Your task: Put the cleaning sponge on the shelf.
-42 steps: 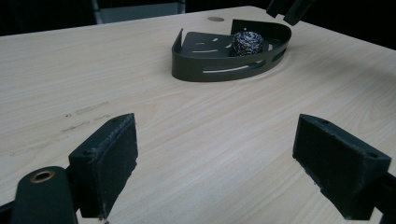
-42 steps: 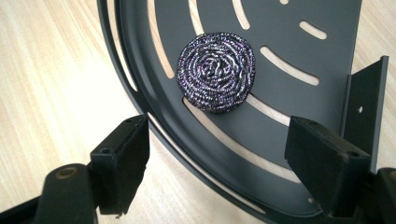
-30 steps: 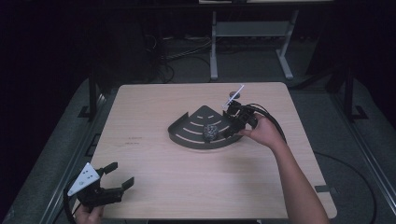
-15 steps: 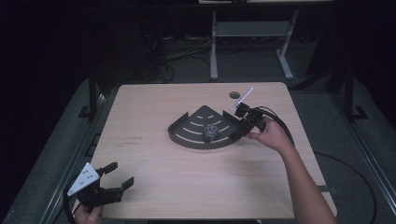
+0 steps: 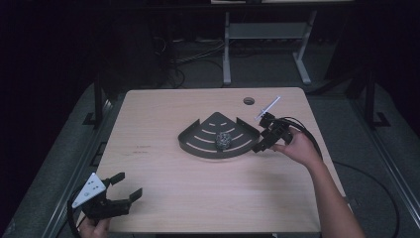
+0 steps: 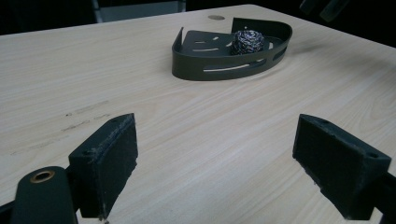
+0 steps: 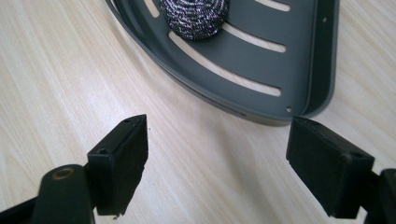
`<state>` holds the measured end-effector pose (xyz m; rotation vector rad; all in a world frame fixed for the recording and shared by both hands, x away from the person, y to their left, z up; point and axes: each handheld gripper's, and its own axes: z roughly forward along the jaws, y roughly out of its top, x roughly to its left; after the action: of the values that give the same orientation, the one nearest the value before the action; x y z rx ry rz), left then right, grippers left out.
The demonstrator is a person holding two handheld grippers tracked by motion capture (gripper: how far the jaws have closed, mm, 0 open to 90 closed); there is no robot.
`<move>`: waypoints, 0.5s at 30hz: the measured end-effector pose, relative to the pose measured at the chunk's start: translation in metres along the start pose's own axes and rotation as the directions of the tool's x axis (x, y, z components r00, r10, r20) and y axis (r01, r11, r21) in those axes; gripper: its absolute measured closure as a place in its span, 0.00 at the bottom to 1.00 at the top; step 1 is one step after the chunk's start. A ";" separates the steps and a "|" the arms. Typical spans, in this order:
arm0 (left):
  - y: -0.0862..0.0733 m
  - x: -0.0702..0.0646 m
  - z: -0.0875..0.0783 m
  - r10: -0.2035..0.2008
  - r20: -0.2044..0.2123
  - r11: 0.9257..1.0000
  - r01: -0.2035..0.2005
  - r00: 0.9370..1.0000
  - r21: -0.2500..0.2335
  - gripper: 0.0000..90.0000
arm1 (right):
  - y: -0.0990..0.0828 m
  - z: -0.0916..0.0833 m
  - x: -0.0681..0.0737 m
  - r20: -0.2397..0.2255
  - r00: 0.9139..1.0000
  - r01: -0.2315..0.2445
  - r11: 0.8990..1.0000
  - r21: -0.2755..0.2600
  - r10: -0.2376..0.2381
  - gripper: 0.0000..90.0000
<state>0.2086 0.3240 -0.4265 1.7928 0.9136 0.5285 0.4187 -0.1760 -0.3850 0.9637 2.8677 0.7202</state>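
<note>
A dark grey fan-shaped slotted tray [image 5: 198,140] lies near the middle of the wooden table. A ball of steel wool [image 5: 223,140] rests in the tray [image 7: 261,60], toward its curved rim. My right gripper [image 5: 261,144] hovers just off the tray's right corner, open, nothing between its jaws. Its own view shows the steel wool [image 7: 194,17] ahead and the tray's curved edge close by. My left gripper [image 5: 128,190] stands open at the table's front left corner, far from the tray [image 6: 224,65], the steel wool [image 6: 248,42] in the distance.
A small round hole [image 5: 248,101] sits in the table near its far edge. A metal stand [image 5: 262,34] and cables lie on the dark floor behind the table. Faint scuff marks [image 5: 143,148] show on the wood left of the tray.
My right gripper has drawn back from over the tray's right part to just outside its right corner. The steel wool stays in the tray. The left gripper has not moved.
</note>
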 end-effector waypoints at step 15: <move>0.000 0.000 0.000 0.003 -0.002 1.000 -0.003 1.000 0.003 0.15 | -0.032 -0.001 -0.007 -0.006 0.999 -0.048 0.999 0.010 0.048 0.22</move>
<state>0.2084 0.3245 -0.4266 1.7966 0.9139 0.5310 0.4064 -0.2024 -0.3990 1.0364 2.8655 0.7137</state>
